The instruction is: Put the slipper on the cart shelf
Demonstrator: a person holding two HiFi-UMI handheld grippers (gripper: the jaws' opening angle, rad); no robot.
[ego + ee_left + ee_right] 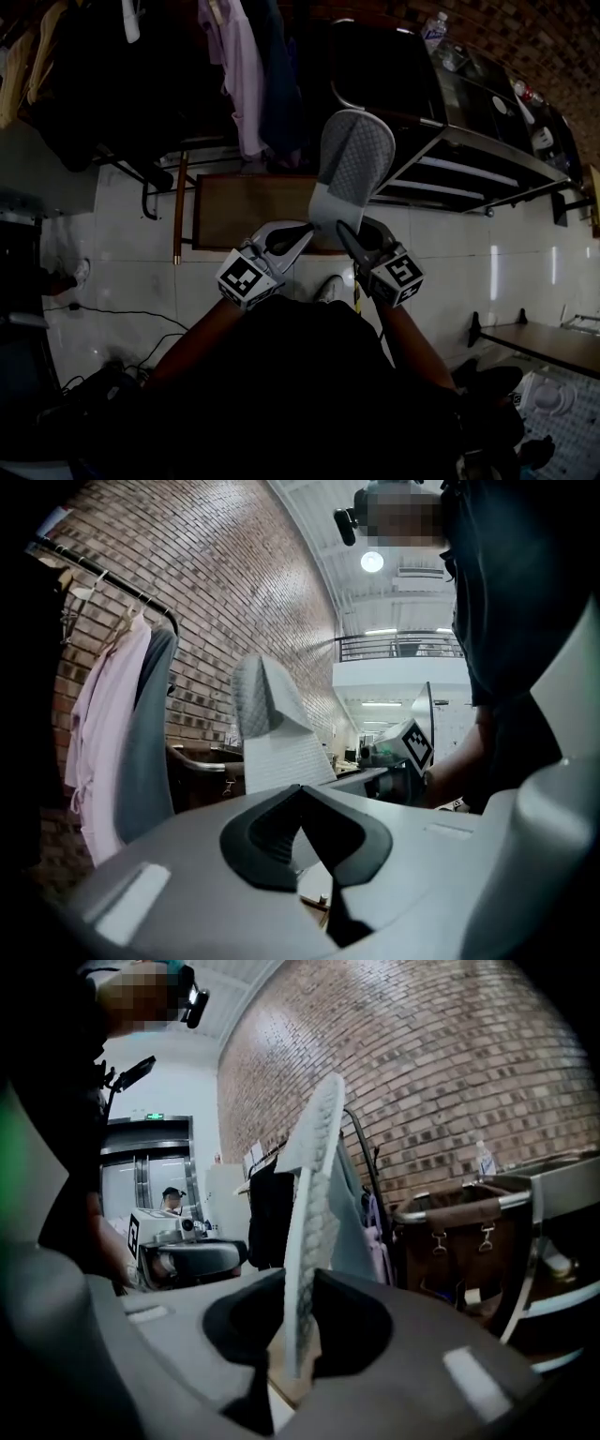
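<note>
**Head view:** We hold the grey slipper (354, 155) upright in mid-air, so the carry step is in hand. The cart shelf (469, 169) waits at two o'clock, and the next move, we judge, calls for a swing that way and a flat set-down.

**Left gripper view:** Our left tool (302, 794) is clenched on nothing, with the slipper just beyond at twelve o'clock.

**Right gripper view:** Our right tool (298, 1321) pinches the slipper's sole, its jaws barely parted around it.

The slipper (354, 155) looks rough-textured, the floor (122, 225) glossy, the cart (469, 141) metallic
</note>
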